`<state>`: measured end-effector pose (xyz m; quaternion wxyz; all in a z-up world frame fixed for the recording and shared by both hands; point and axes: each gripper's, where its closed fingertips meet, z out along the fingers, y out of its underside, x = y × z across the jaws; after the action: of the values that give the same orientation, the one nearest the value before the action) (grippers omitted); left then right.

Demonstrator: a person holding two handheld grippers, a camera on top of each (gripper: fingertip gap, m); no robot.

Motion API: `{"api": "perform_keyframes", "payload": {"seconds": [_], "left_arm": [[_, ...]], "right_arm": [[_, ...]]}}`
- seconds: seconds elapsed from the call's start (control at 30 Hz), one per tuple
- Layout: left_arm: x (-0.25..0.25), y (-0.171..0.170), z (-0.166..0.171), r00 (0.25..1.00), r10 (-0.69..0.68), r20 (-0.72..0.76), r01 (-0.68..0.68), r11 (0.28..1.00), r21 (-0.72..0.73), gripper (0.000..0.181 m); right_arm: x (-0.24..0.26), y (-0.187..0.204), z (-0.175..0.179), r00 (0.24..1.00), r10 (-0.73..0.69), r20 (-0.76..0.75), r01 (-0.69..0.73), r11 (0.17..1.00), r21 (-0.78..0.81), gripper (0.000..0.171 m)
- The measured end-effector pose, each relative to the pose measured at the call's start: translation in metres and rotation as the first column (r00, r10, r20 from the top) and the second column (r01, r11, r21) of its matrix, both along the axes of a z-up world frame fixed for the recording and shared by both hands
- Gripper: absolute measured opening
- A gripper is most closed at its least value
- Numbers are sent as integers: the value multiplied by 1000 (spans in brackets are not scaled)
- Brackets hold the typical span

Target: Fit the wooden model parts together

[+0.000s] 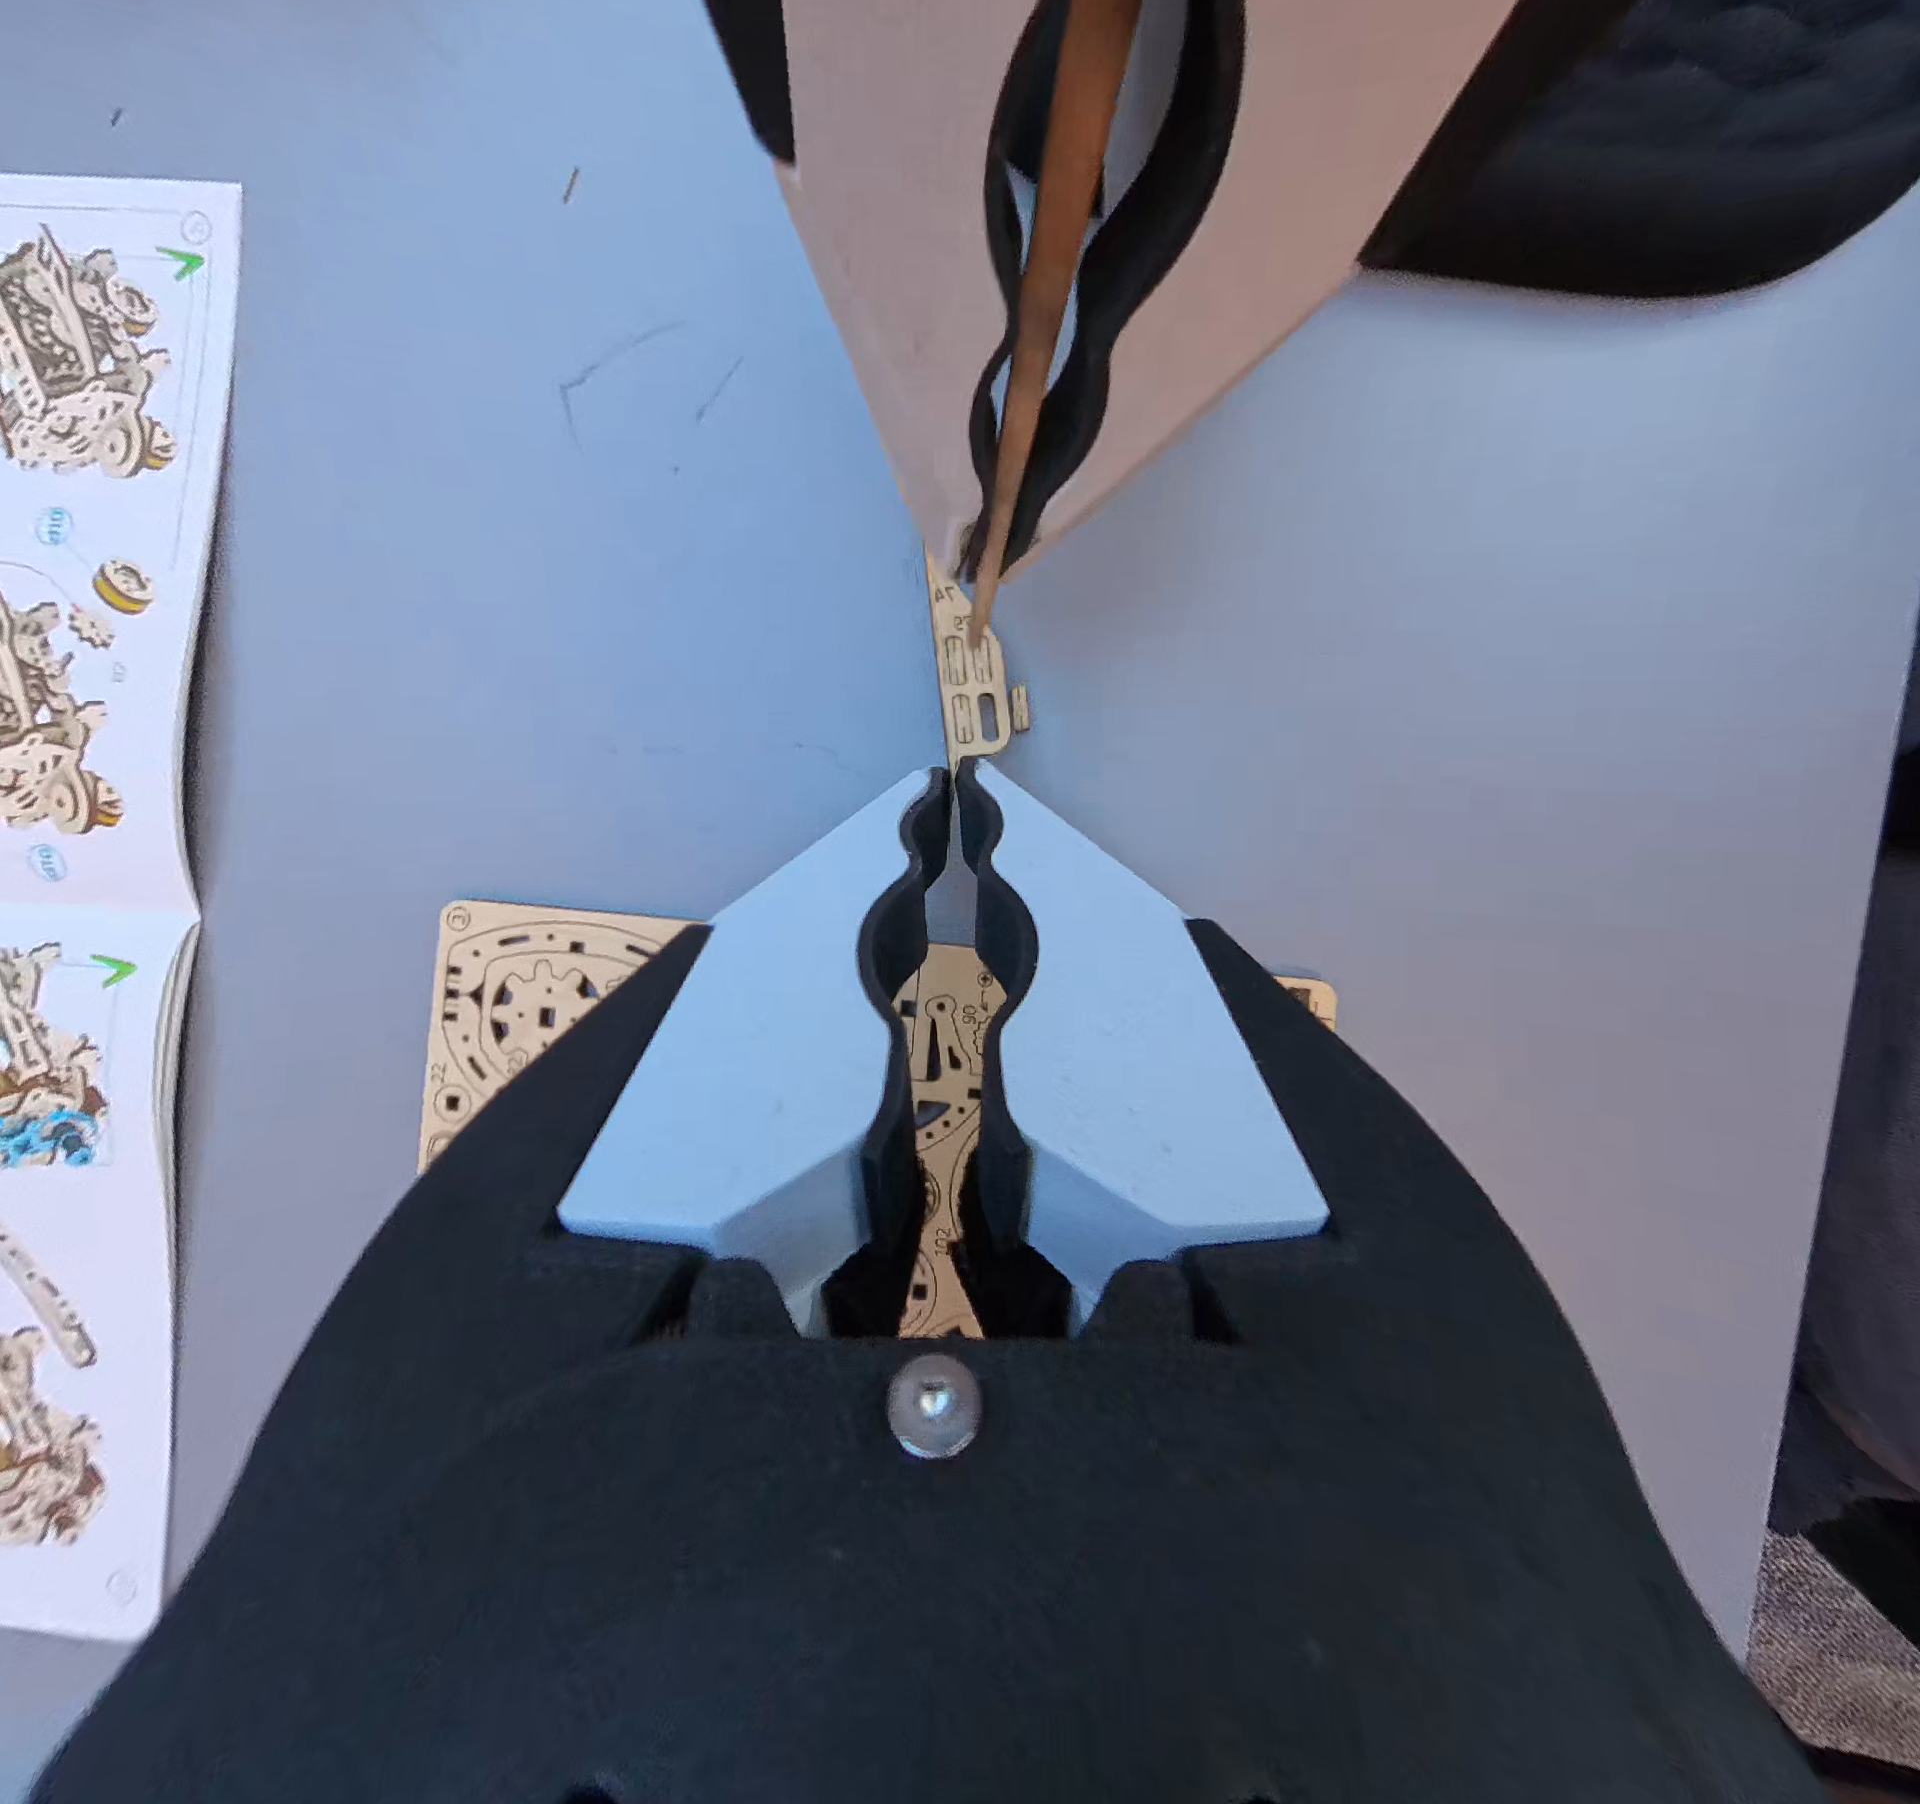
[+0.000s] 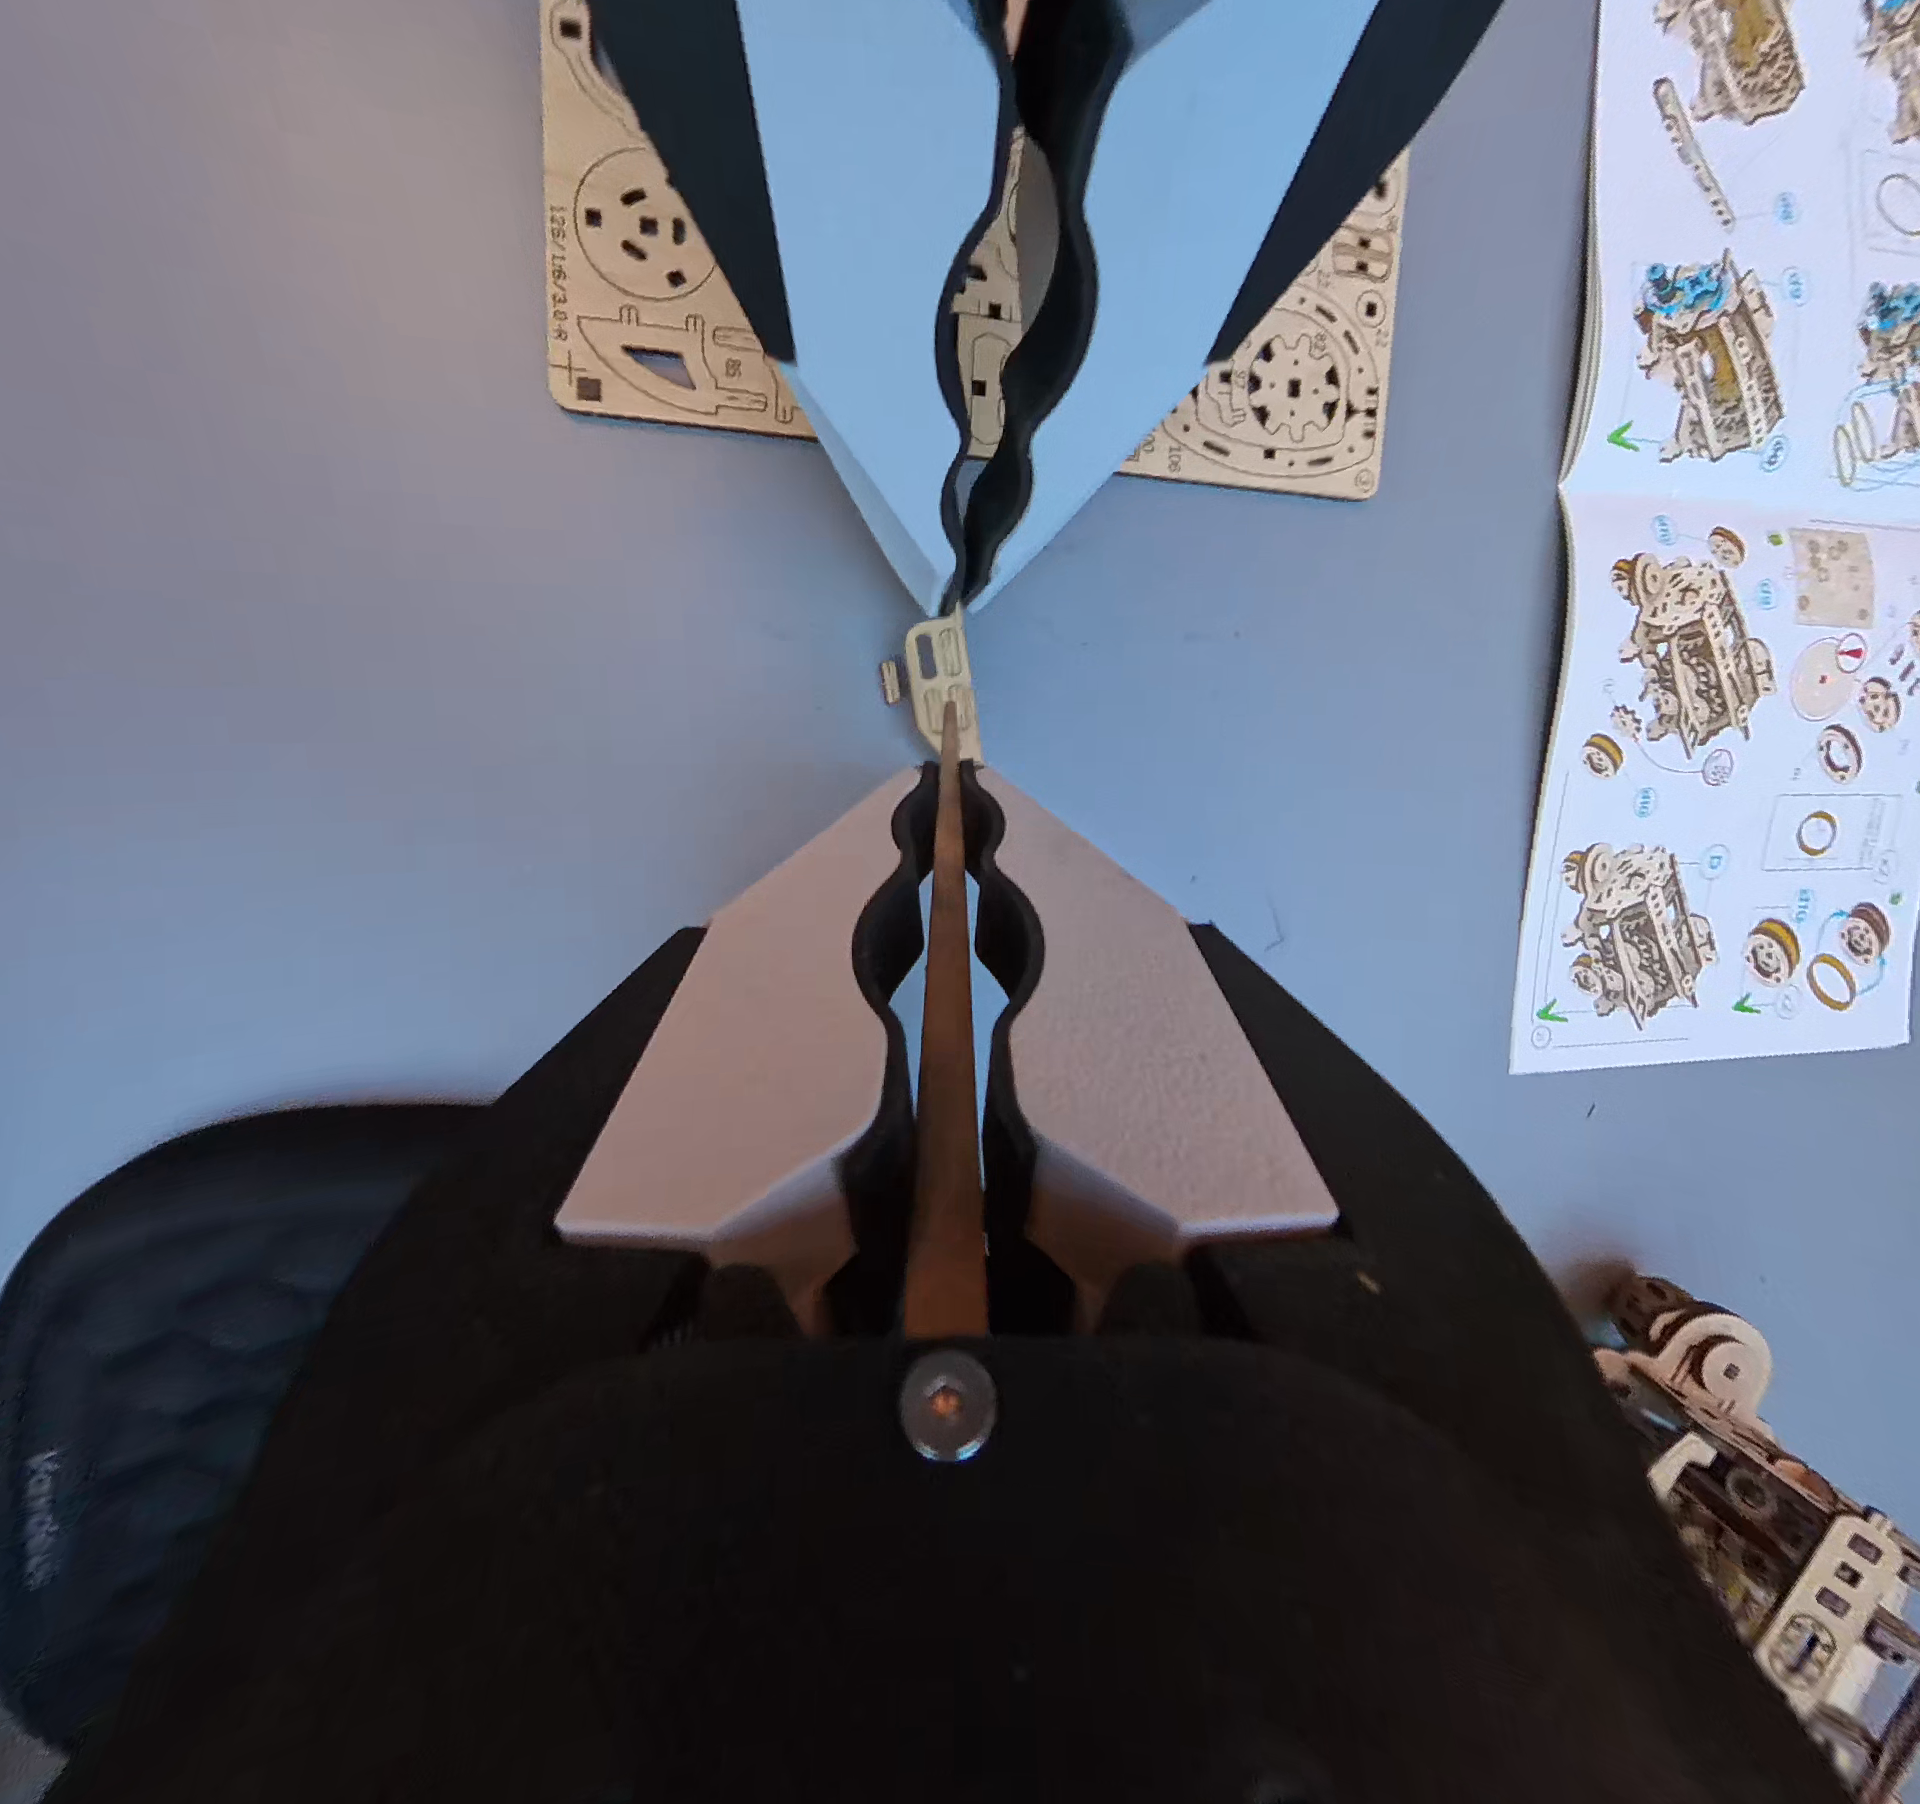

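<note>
Left gripper: the pale blue one with black wavy pads (image 1: 954, 775), tips pinched right down on the near edge of a small pale wooden strip with slotted cut-outs (image 1: 975, 684). Looks like it's just there to keep the strip from sliding.

Right gripper: the pinkish-beige one (image 2: 943, 767), clamped along a long thin brown wooden stick (image 2: 943, 1027) that runs the whole length of its pads and pokes out past the tips.

Why held like that: my guess is the stick is a poker, its point sits on one slot of the strip, probably to push a little piece free.

Where the parts are: strip is mid-table on the grey table (image 1: 1455, 715), between the two grippers. A tiny loose wooden bit (image 1: 1021, 706) lies just beside it.

Pose: the two grippers point nose to nose, nearly in one line, both angled down at the table.

Other stuff: big laser-cut plywood sheet (image 2: 665, 300) under the left gripper, open instruction booklet (image 2: 1704, 715) off to the side, part-built wooden model (image 2: 1766, 1505) near the right gripper.
</note>
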<state>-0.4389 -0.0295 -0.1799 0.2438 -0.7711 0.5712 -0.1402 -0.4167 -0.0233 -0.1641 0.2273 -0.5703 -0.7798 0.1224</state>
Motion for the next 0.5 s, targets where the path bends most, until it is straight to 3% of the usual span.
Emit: {"api": "perform_keyframes", "payload": {"seconds": [0.1,0.5], "left_arm": [[1,5,0,999,-11,39,12,1000,-17,0],[7,1,-7,989,-144,30,146,987,-69,0]], "right_arm": [[-2,10,4,996,-14,-86,15,1000,1,1],[2,5,-11,996,28,-85,-33,998,-60,1]]}}
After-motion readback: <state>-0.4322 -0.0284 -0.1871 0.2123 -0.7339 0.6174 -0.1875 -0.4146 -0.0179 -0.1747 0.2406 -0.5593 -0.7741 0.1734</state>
